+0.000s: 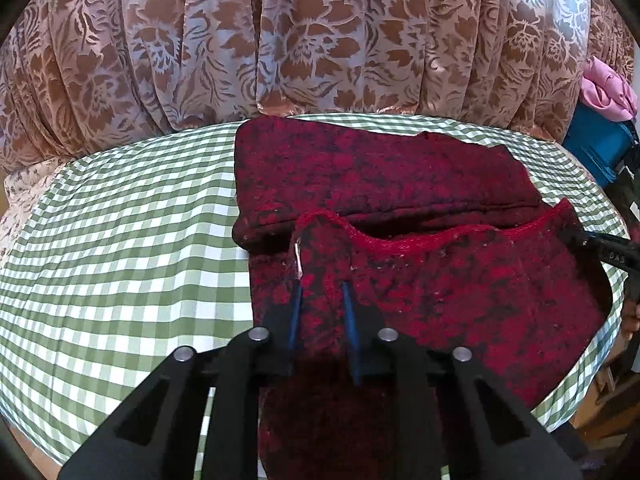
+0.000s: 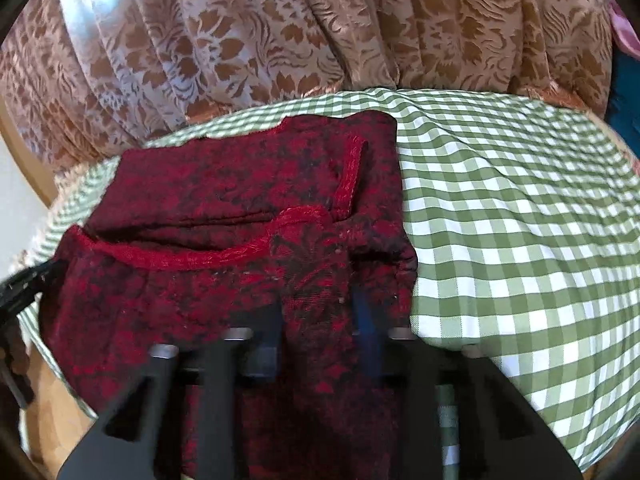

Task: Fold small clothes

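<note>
A dark red and black patterned garment lies partly folded on the green checked tablecloth, its far half doubled over. My left gripper is shut on a raised fold at the garment's near left edge, beside the red-trimmed neckline. In the right wrist view the same garment fills the left side, and my right gripper is shut on a bunched fold at its near right edge. The right gripper's black body shows at the garment's far right corner in the left wrist view. The left one shows at the left edge.
A brown floral curtain hangs right behind the table. A blue container with pink cloth on it stands at the right. Bare checked tablecloth stretches to the right of the garment.
</note>
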The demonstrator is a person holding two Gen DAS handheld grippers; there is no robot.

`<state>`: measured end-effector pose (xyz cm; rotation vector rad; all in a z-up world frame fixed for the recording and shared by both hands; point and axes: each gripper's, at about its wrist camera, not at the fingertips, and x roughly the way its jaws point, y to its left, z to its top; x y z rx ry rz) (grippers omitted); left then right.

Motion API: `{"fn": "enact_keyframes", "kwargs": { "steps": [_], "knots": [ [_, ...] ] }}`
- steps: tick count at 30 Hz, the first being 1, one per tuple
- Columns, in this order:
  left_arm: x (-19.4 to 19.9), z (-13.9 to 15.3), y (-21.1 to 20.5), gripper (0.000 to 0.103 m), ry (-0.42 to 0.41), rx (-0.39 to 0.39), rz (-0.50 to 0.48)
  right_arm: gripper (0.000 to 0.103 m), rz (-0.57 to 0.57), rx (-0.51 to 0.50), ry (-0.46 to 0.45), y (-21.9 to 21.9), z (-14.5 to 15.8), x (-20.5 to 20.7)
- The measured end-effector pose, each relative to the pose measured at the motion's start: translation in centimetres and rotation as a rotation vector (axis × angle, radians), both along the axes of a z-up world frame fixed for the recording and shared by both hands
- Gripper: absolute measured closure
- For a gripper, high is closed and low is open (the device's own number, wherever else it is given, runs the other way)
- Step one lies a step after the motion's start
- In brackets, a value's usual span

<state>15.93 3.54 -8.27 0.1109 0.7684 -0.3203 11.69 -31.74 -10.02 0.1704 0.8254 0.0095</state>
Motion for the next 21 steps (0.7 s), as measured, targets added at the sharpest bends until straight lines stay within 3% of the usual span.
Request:
{"fn": "enact_keyframes", "kwargs": {
  "steps": [10,21],
  "knots": [
    [-1.7,1.5,0.5,0.087,-0.077,-0.014,0.082,0.08,0.002,0.043,0.023,-0.5,-0.8,0.2],
    [-3.0,2.7,0.6,0.087,-0.095,-0.039,0.101,0.084,0.03,0.018,-0.01,0.2,1.3,-0.7]
  ]
}}
